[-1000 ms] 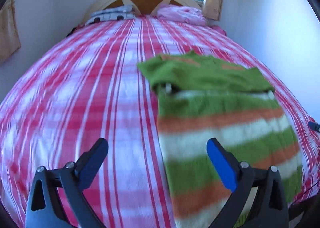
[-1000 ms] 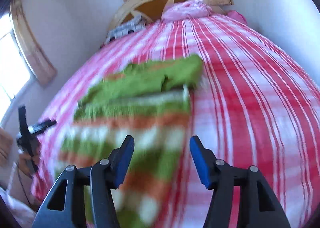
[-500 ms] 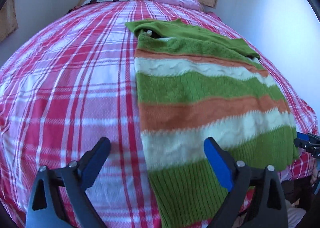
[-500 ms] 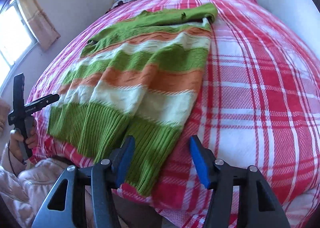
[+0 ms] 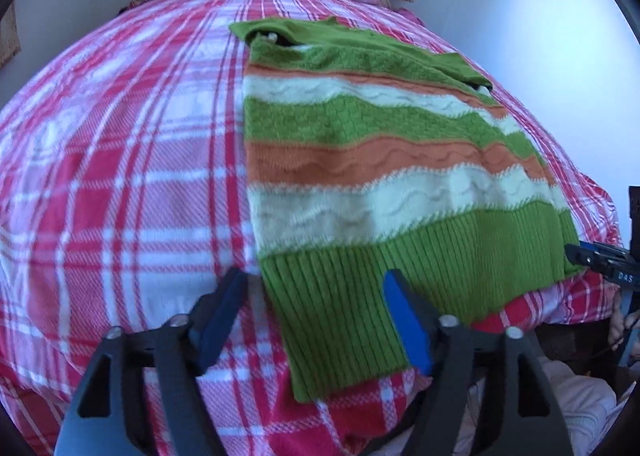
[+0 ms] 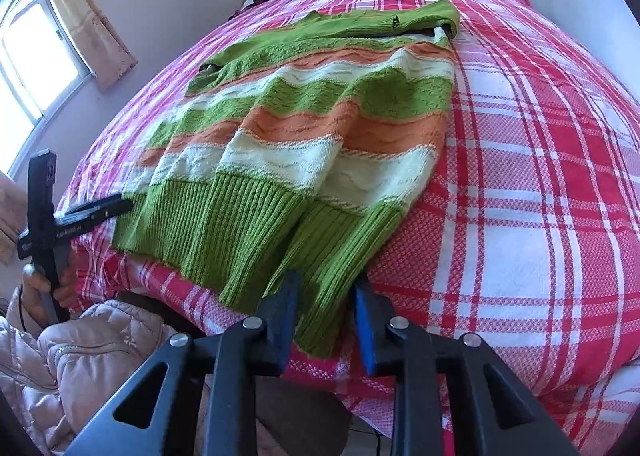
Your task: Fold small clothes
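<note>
A striped sweater [image 5: 360, 160] in green, orange and cream lies flat on the red plaid bedspread [image 5: 120, 176]. The left gripper [image 5: 316, 296] is spread wide but closing, with the sweater's green ribbed hem corner lying between its blue pads. The right gripper [image 6: 326, 296] is closing too, its pads close together with the hem's other corner bunched up between them. I cannot tell if they pinch it.

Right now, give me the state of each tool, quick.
Left tool: open and closing, the near left corner of the sweater hem between its fingers.
Right tool: closing around the hem's near right corner, not yet clearly clamped.
</note>
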Demonstrator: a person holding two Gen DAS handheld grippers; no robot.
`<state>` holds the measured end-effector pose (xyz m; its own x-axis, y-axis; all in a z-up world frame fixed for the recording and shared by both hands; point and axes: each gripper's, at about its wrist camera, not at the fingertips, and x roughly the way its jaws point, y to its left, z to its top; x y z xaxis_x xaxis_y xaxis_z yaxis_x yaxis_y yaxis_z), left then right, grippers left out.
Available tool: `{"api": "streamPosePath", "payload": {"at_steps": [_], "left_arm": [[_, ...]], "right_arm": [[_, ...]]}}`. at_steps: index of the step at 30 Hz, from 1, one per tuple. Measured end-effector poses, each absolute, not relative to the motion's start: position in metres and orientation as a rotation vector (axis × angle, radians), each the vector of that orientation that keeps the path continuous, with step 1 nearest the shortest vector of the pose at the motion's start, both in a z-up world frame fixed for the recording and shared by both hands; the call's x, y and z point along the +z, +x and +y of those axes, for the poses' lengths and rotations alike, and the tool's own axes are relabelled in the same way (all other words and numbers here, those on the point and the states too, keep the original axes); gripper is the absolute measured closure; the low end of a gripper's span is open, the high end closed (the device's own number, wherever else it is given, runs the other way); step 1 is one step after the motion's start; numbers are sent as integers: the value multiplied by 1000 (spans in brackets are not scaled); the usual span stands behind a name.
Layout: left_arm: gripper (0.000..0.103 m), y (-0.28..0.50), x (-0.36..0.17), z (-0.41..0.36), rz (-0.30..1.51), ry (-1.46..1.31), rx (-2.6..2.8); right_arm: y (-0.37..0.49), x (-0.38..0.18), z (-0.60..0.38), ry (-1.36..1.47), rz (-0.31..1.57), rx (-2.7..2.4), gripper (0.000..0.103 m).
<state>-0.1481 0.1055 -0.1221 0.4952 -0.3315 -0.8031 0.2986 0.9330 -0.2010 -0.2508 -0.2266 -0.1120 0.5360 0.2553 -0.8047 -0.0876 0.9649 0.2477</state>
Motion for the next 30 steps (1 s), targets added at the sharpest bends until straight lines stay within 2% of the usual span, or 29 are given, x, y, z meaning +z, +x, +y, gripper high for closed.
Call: {"api": "streamPosePath", "payload": {"at_steps": [3, 5, 6, 7, 8, 9, 10, 14, 19, 24, 27, 29, 30], "left_arm": [[23, -153, -126, 97, 968, 12, -363], [29, -154, -127, 95, 959, 27, -349], [41, -154, -126, 97, 956, 23, -343], [57, -154, -125, 102, 954, 5, -335], [67, -153, -124, 107, 956, -13, -334], [89, -151, -122, 115, 963, -56, -354], [95, -148, -121, 121, 975, -121, -404], [97, -139, -108, 131, 978, -209, -433], [97, -113, -77, 127, 941, -252, -481], [97, -50, -51, 124, 917, -291, -465], [97, -21, -35, 119, 853, -193, -403], [93, -12, -32, 118, 846, -164, -440], [87, -9, -32, 117, 855, -137, -452]], "right_arm": [[-249, -115, -227, 224, 982, 217, 75], [-248, -114, -225, 210, 980, 217, 76], [-248, -114, -223, 193, 980, 213, 79], [-248, -114, -223, 181, 983, 206, 93], [-248, -116, -225, 211, 990, 213, 93], [-247, -117, -230, 251, 987, 219, 94], [-247, -117, -234, 286, 988, 225, 95], [-246, -110, -241, 367, 972, 273, 96], [-232, -73, -247, 458, 902, 388, 96], [-182, -41, -259, 521, 837, 460, 96], [-140, -32, -269, 542, 796, 425, 96], [-114, -33, -277, 548, 779, 376, 96], [-99, -36, -279, 548, 777, 353, 96]]}}
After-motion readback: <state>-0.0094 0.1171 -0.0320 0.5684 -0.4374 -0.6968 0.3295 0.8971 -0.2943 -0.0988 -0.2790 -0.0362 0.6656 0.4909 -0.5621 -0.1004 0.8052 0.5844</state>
